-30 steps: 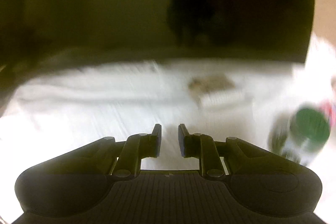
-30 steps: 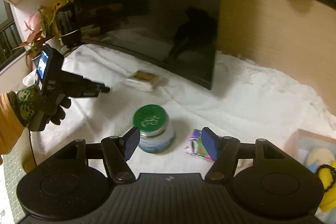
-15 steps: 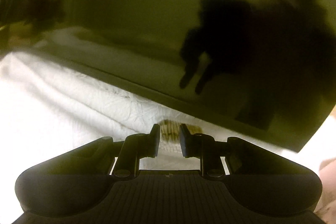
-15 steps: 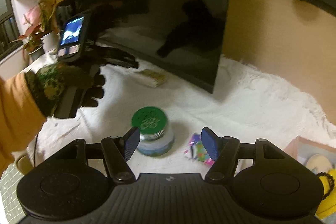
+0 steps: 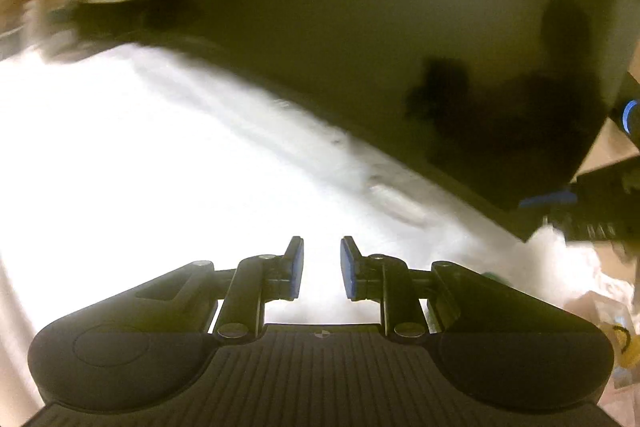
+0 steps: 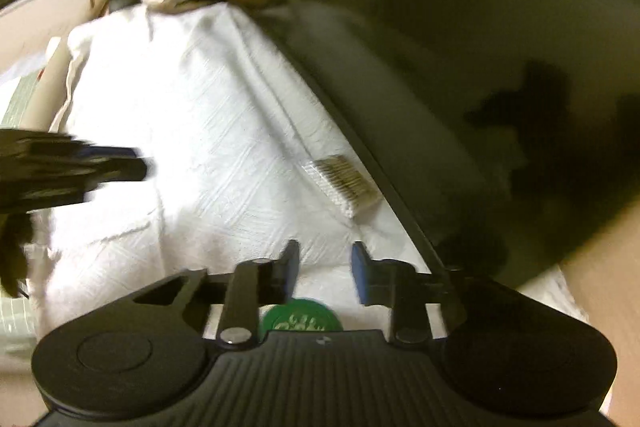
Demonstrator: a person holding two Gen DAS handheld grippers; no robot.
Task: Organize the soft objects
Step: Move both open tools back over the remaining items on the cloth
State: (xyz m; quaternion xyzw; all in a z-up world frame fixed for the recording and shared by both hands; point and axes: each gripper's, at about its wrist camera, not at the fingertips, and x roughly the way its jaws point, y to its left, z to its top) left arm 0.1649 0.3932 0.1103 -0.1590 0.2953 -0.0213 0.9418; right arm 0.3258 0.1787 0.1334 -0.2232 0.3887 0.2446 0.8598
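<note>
White cloth (image 6: 192,115) fills the left and centre of the right wrist view. Left gripper (image 6: 136,165) enters at mid-left, blurred. A flat tan-and-white pad (image 6: 344,187), probably the soft item, lies right of centre against the dark screen (image 6: 500,47). Green lid (image 6: 302,319) sits at bottom centre under the right gripper (image 6: 325,271).

Risk: a fast swing could knock the screen edge or the jar.

Both grippers level, aimed forward, jaws parted, empty; left gripper narrower (image 5: 322,267).
</note>
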